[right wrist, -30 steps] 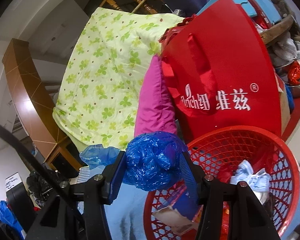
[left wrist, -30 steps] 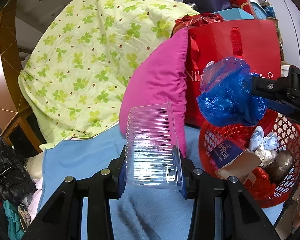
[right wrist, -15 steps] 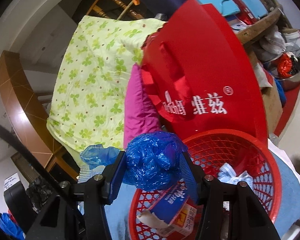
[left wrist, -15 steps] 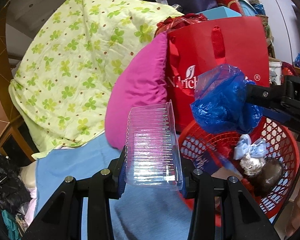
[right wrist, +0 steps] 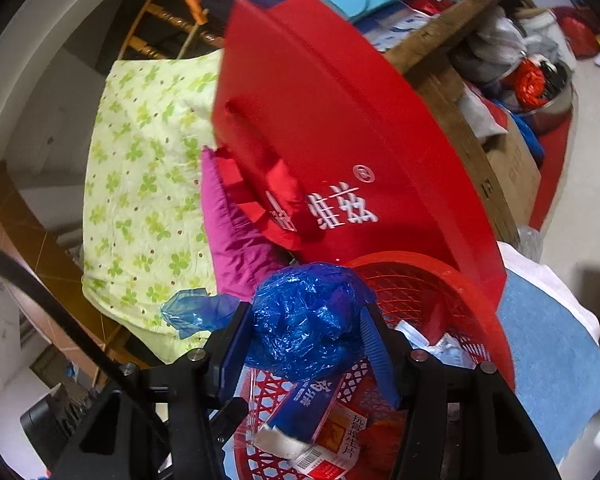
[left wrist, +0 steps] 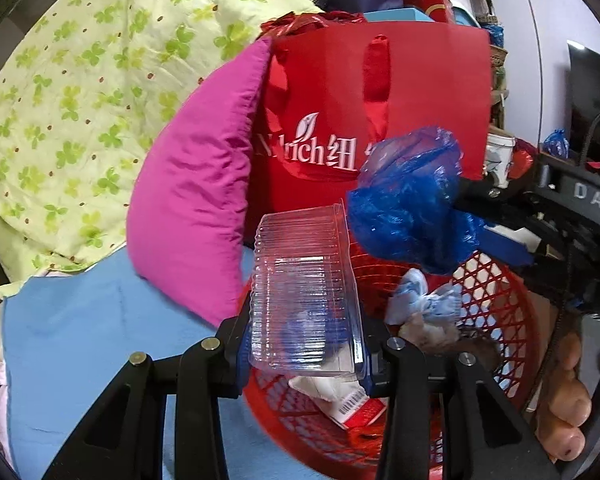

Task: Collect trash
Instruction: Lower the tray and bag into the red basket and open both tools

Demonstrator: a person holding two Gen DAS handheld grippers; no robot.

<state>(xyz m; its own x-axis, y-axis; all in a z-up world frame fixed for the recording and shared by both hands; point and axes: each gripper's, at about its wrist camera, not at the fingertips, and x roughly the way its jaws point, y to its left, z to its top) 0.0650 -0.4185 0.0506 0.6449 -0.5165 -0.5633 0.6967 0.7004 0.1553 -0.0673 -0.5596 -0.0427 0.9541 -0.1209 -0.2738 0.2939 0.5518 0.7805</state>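
Note:
My left gripper [left wrist: 304,352] is shut on a clear ribbed plastic container [left wrist: 304,288], held upright over the near left rim of a red mesh basket [left wrist: 496,312]. My right gripper [right wrist: 304,344] is shut on a crumpled blue plastic bag [right wrist: 304,324], held above the same basket [right wrist: 412,288]; the bag also shows in the left wrist view [left wrist: 412,204]. The basket holds a blue-and-white carton [right wrist: 312,412], light blue crumpled paper [left wrist: 424,300] and other trash.
A red shopping bag [left wrist: 380,100] stands behind the basket, beside a magenta pillow [left wrist: 196,196] and a green clover-print quilt [left wrist: 72,100]. The basket sits on a light blue sheet [left wrist: 80,344]. Cluttered boxes and bowls [right wrist: 512,92] lie at the right.
Both grippers have moved right and closer to the basket with their loads. The clear container now hangs over the basket's rim and the blue bag over its inside.

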